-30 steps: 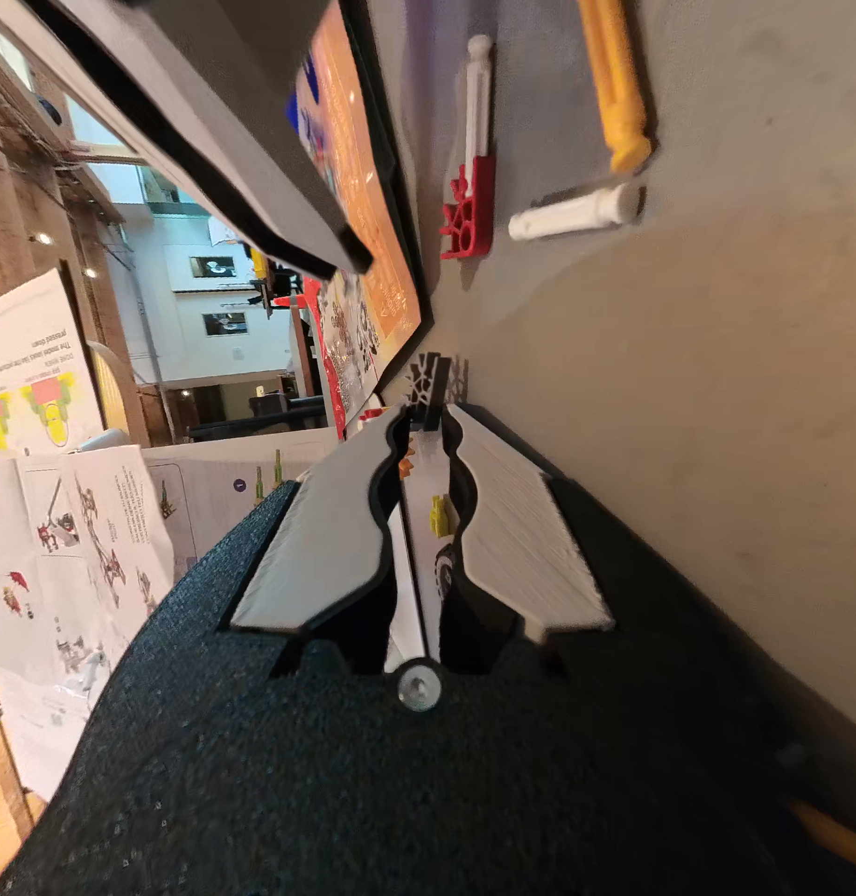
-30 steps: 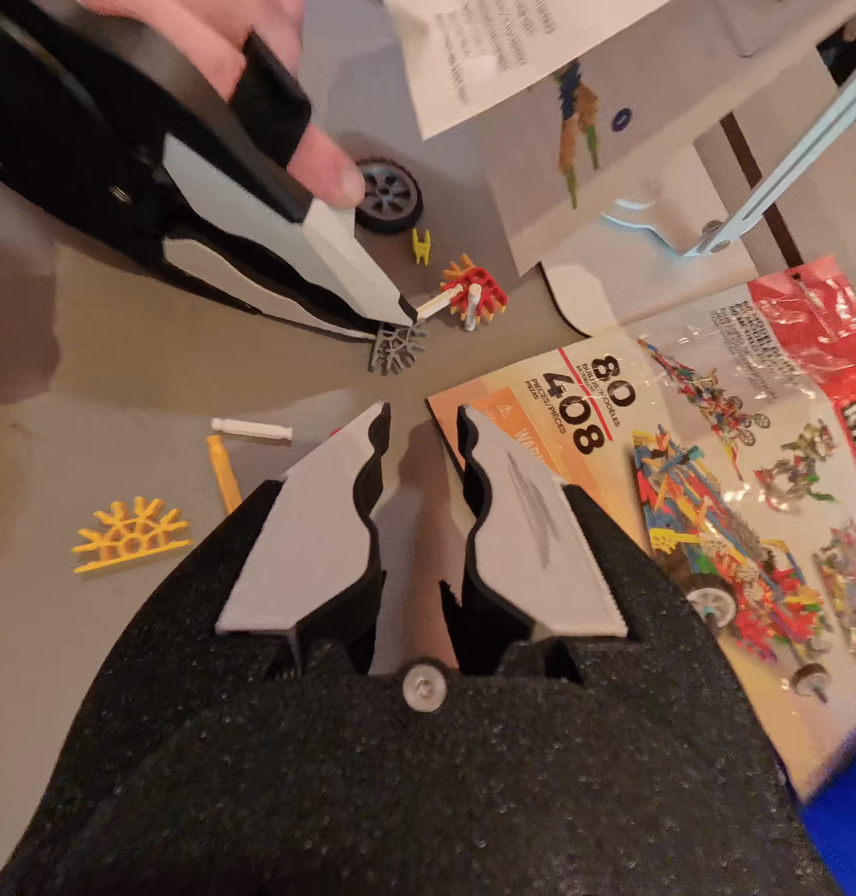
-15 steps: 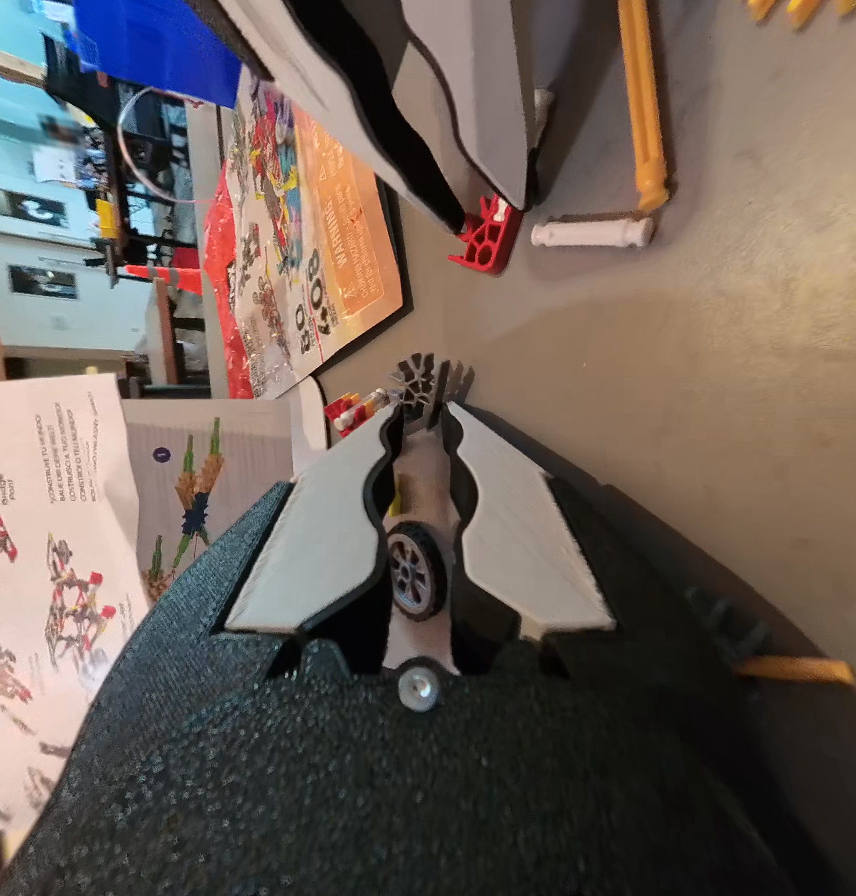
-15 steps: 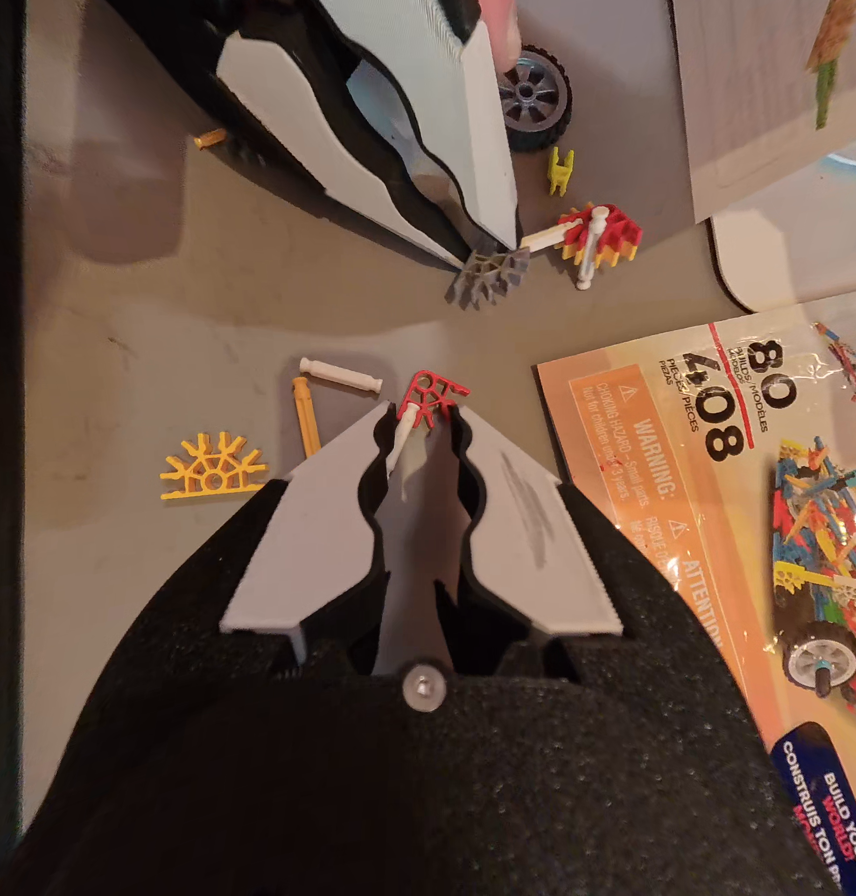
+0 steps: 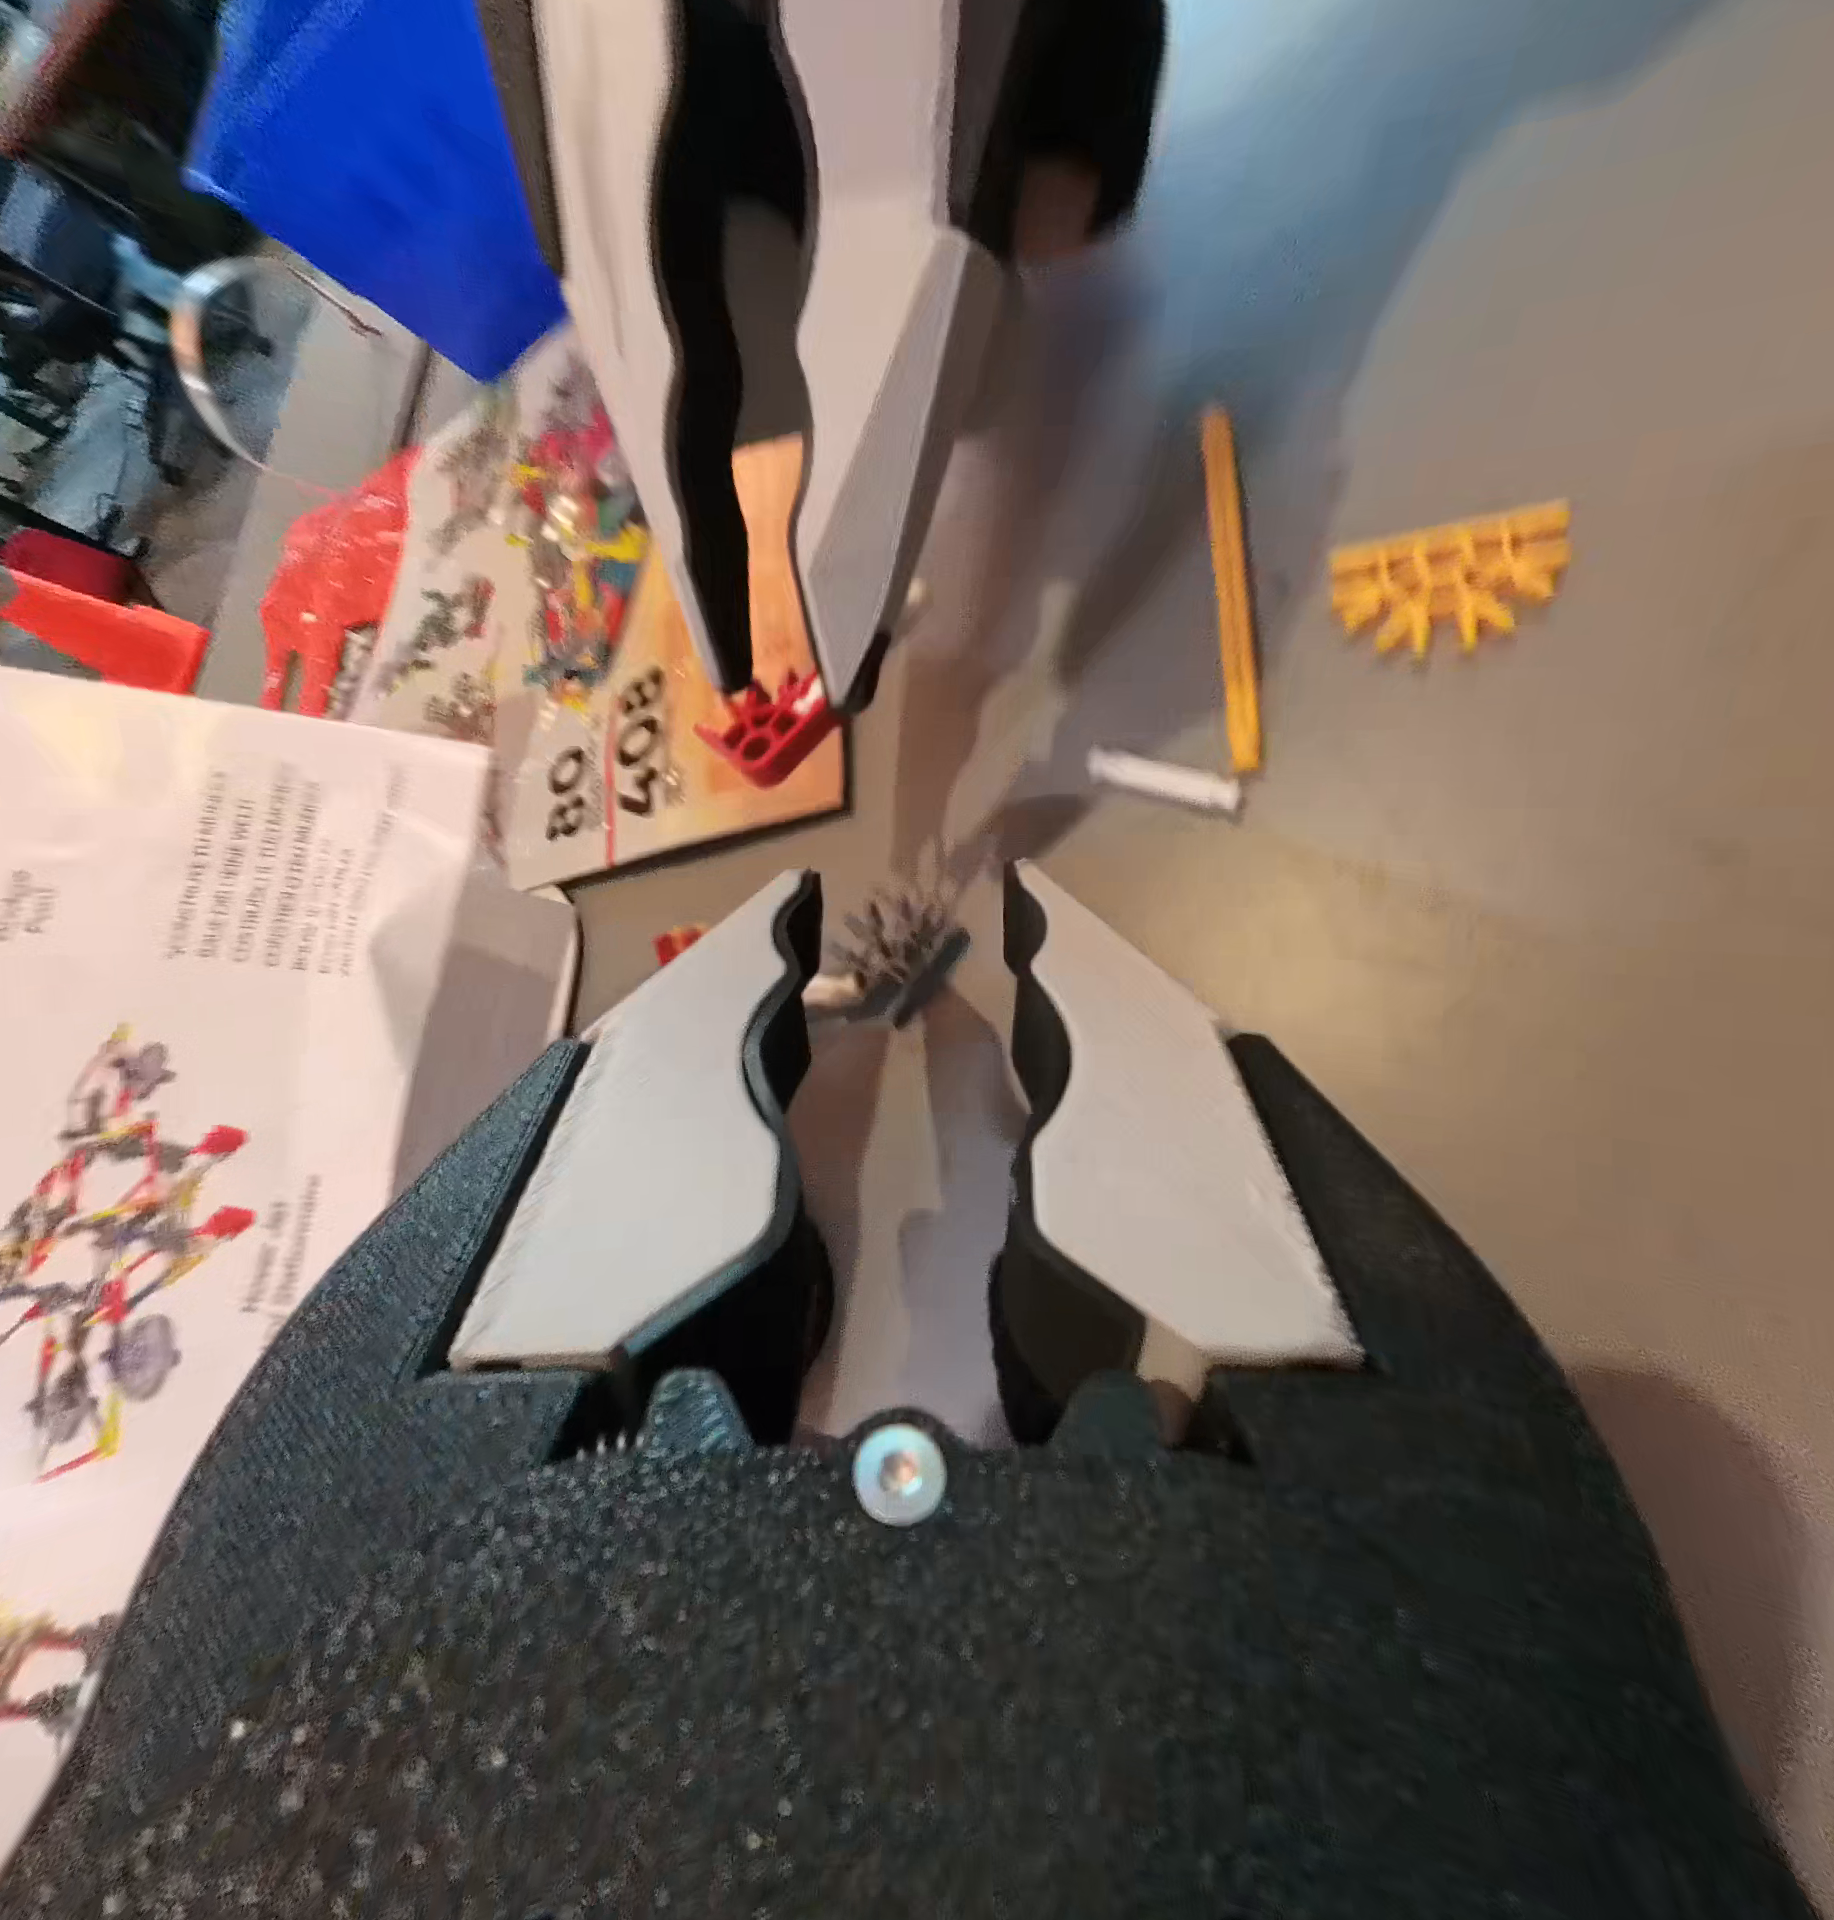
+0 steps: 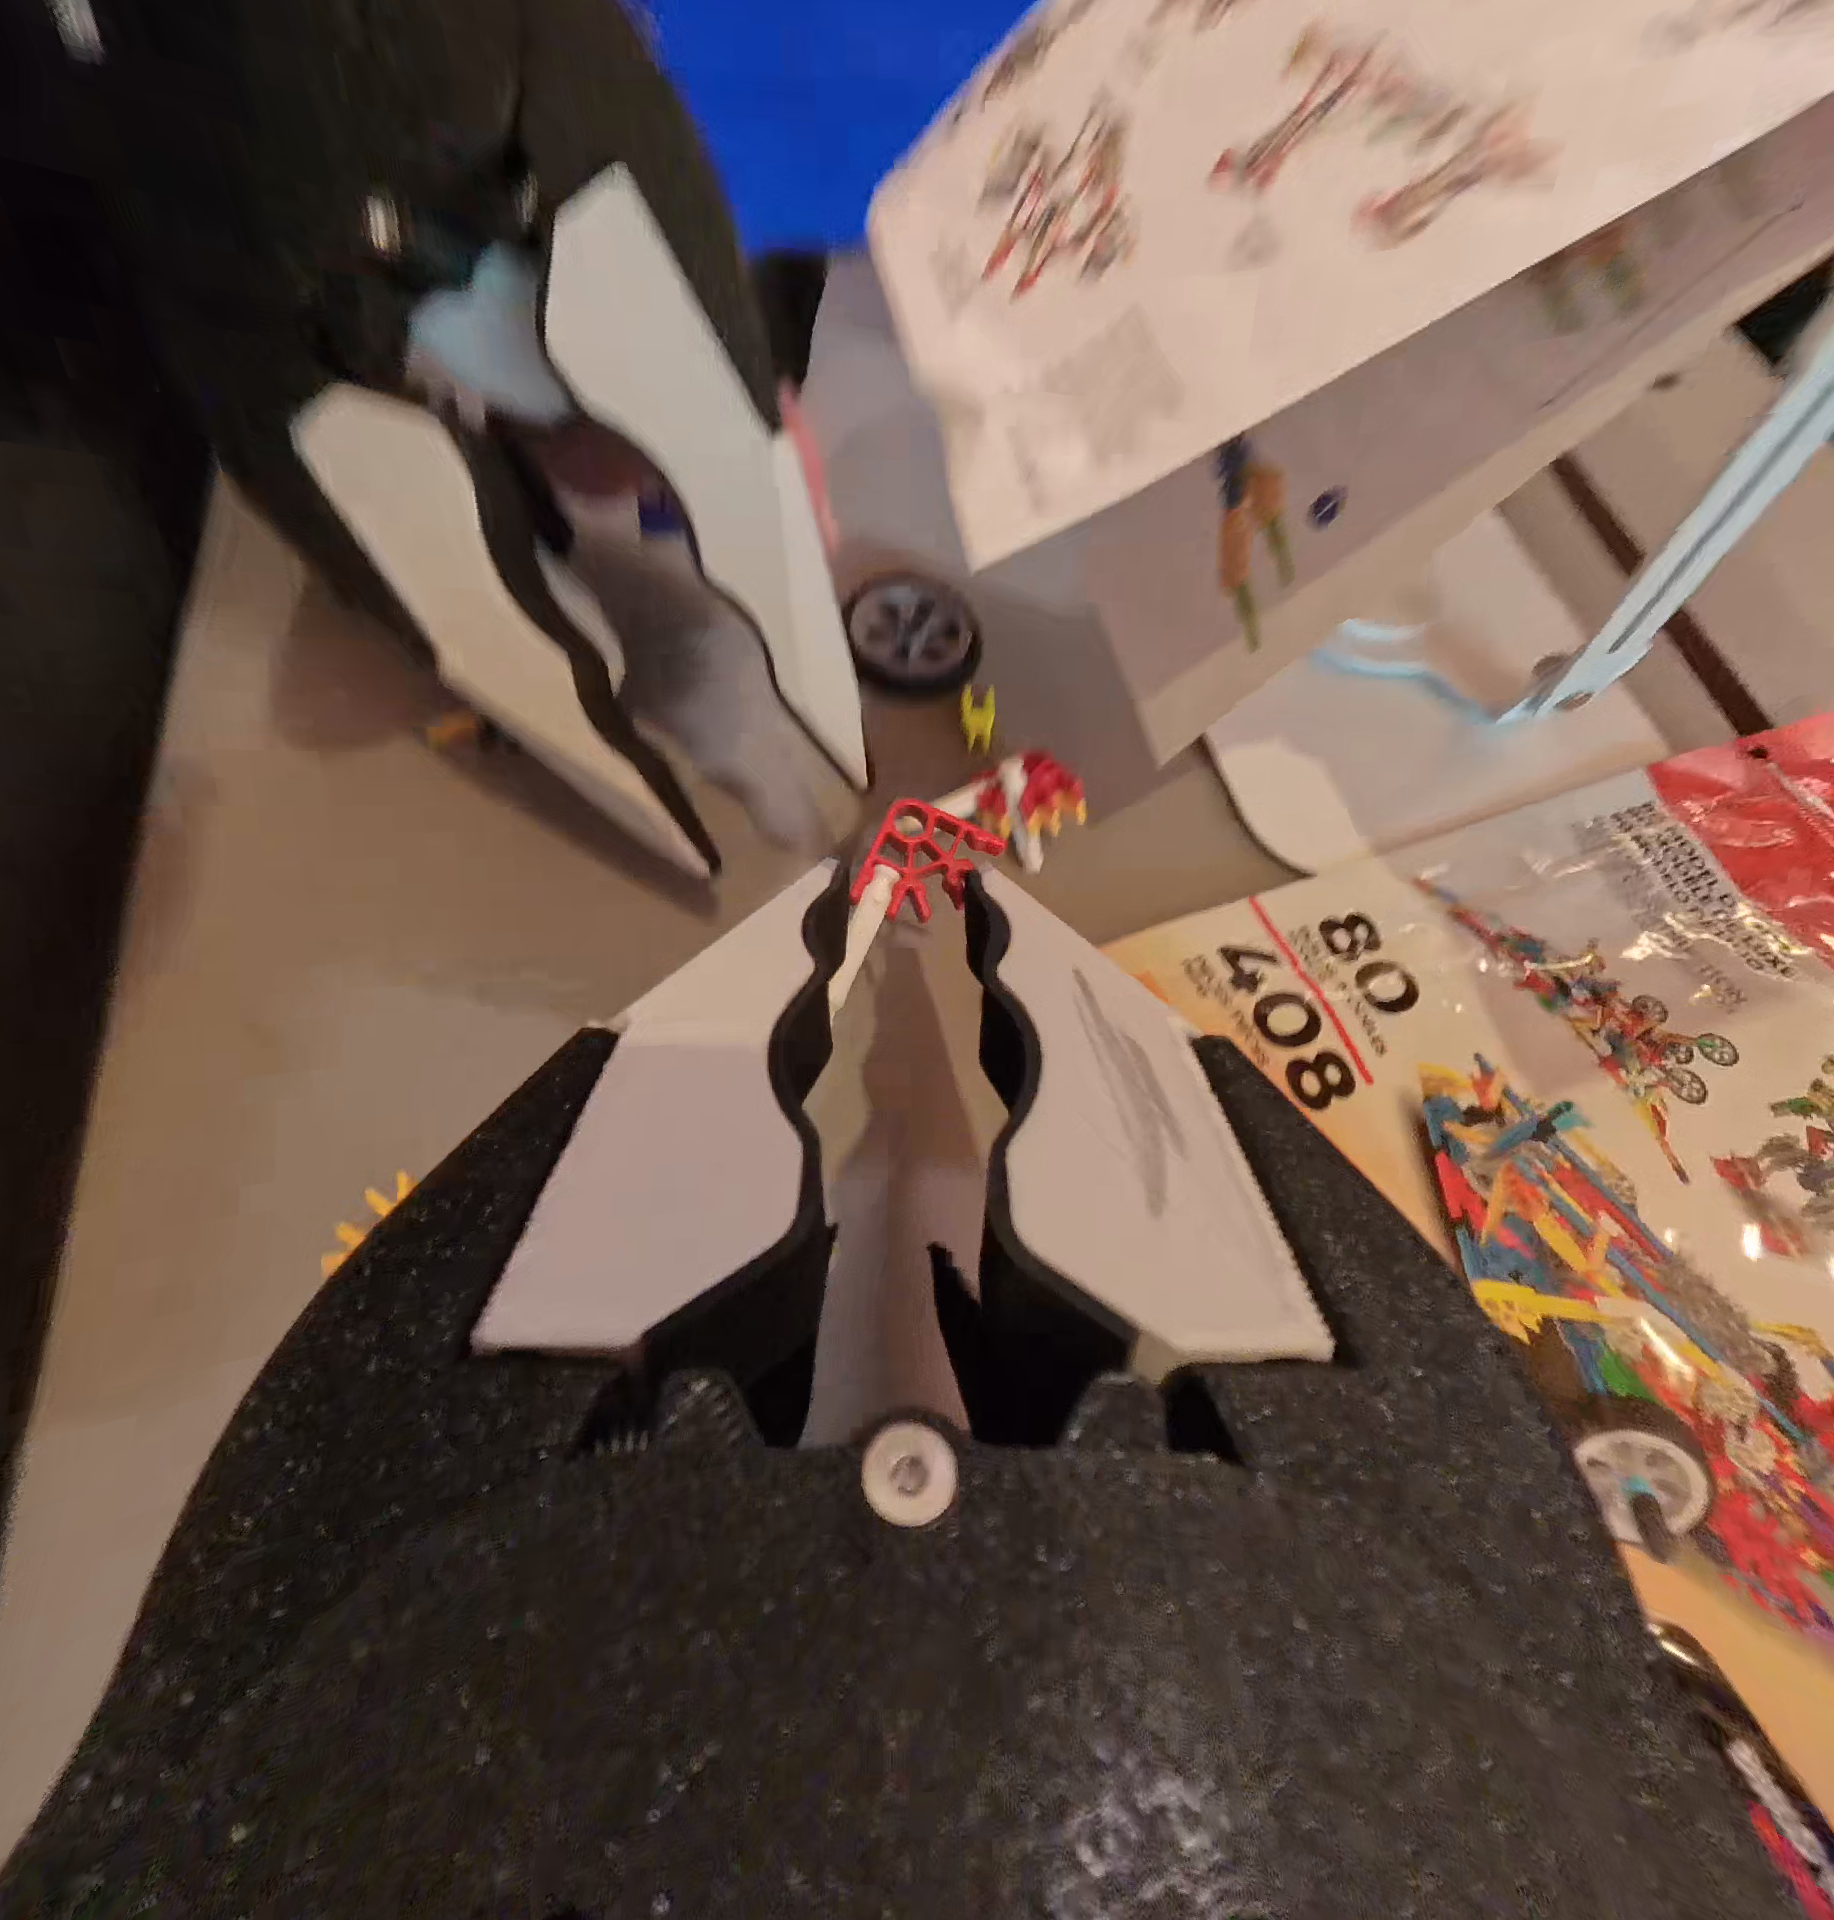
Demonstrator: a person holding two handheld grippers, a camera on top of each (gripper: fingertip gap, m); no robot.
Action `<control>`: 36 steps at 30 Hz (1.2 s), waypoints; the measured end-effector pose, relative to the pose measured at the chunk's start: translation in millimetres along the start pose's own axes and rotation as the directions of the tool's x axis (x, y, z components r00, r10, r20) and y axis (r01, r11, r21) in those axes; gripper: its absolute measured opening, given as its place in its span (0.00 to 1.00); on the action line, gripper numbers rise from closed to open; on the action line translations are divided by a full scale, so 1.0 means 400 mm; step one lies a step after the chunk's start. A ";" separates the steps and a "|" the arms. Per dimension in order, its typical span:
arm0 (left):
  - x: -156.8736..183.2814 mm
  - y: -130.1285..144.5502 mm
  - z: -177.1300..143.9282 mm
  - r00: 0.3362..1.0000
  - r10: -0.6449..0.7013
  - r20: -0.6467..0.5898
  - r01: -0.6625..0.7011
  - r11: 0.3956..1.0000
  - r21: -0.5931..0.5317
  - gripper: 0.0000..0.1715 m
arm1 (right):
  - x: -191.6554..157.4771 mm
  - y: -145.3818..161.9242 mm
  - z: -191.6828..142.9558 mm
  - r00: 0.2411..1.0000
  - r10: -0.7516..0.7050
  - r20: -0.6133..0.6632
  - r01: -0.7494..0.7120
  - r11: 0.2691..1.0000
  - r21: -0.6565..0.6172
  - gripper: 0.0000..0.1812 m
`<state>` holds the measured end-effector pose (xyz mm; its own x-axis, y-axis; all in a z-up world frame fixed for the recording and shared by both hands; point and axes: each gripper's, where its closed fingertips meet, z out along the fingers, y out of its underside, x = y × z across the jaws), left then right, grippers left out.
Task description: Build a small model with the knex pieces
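Note:
My right gripper (image 6: 908, 878) is shut on a red connector (image 6: 918, 852) with a white rod (image 6: 859, 940) plugged into it, and holds it above the grey table. From the left wrist view it hangs at the top with the red connector (image 5: 767, 727) at its tips. My left gripper (image 5: 910, 894) is open, its tips either side of a grey spiked connector (image 5: 897, 956) that is joined to a white rod. In the right wrist view the left gripper (image 6: 783, 826) stands just left of the red connector.
A toy bag (image 6: 1515, 1091) lies on the right and an instruction sheet (image 5: 165, 987) on the left. Loose on the table are a wheel (image 6: 913, 629), a small yellow clip (image 6: 978, 717), a red-yellow assembly (image 6: 1027, 810), a yellow rod (image 5: 1233, 592), a white rod (image 5: 1162, 779) and a yellow fan connector (image 5: 1448, 577). About 8 cm separates my left fingertips from the small yellow clip (image 6: 978, 717).
My right gripper came down over the red connector, shut on it and lifted it with its white rod. My left gripper has opened wider around the grey connector and swung round.

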<state>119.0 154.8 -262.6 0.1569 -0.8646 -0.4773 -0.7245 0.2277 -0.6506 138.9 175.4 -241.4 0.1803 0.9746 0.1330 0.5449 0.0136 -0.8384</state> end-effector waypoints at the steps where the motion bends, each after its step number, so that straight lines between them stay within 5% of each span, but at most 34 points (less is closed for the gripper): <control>1: -0.019 -0.021 0.001 0.998 -0.051 0.039 0.049 0.998 0.047 0.19 | 0.011 -0.024 -0.006 0.999 0.049 -0.003 -0.048 0.997 0.063 0.12; 6: -0.043 -0.090 0.004 0.951 -0.308 -0.015 0.304 0.931 0.203 0.17 | 0.031 -0.090 -0.026 0.983 0.180 0.041 -0.185 0.948 0.259 0.12; 12: -0.062 -0.123 -0.007 0.863 -0.489 -0.130 0.504 0.812 0.294 0.09 | 0.008 -0.138 -0.039 0.984 0.153 0.090 -0.176 0.909 0.379 0.11; 19: -0.075 -0.139 -0.022 0.802 -0.556 -0.218 0.596 0.717 0.362 0.00 | 0.002 -0.152 -0.039 0.998 0.058 0.005 -0.055 0.914 0.402 0.11; 29: -0.068 -0.144 -0.026 0.794 -0.548 -0.261 0.607 0.698 0.381 0.00 | 0.002 -0.149 -0.050 1.000 0.030 -0.005 -0.026 0.920 0.392 0.11; 36: -0.071 -0.169 -0.061 0.705 -0.568 -0.424 0.709 0.579 0.403 0.17 | 0.000 -0.134 -0.067 1.000 -0.026 -0.010 0.028 0.930 0.366 0.11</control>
<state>147.3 152.9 -190.6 0.2378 -0.9291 0.2833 -0.0376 -0.3003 -0.9531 131.6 168.7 -182.4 0.1744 0.9716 0.1600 0.2118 0.1217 -0.9697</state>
